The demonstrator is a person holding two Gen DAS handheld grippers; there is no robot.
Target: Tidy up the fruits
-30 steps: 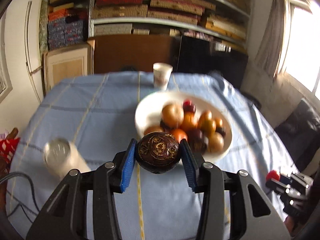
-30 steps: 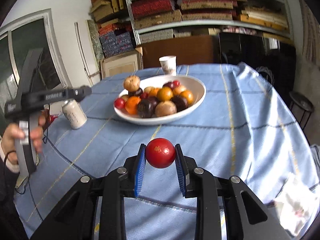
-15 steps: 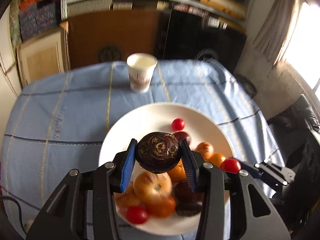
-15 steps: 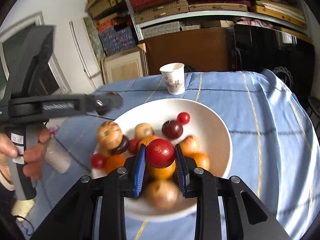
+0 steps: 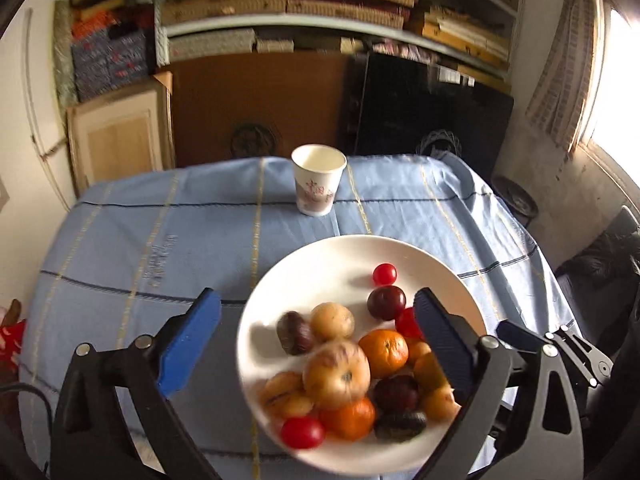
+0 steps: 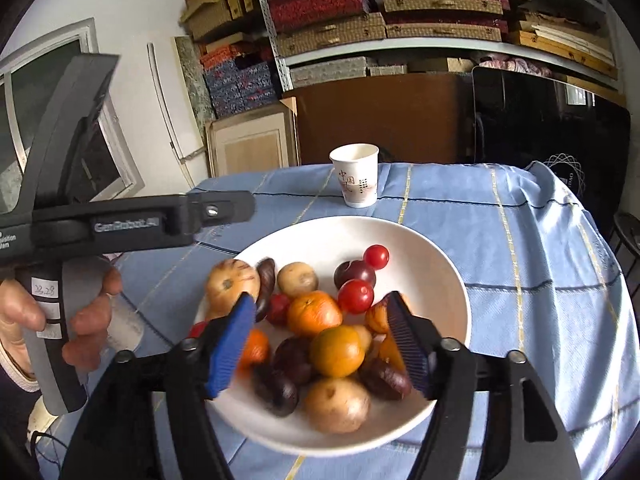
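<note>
Nearest, both grippers hang over the white bowl (image 6: 448, 264) with jaws opening and nothing between the pads: the left gripper (image 5: 316, 336) spread wide above the bowl's left half, the right gripper (image 6: 320, 344) above its near middle, neither touching any fruit. The fruit (image 6: 316, 312) lies piled in the bowl, oranges, pale apples, dark plums and small red tomatoes (image 5: 385, 274), with a dark brown fruit (image 5: 295, 333) lying loose at the left of the heap. Beyond the bowl a paper cup (image 6: 355, 181) stands upright on the blue cloth (image 5: 140, 232), well apart from the bowl.
</note>
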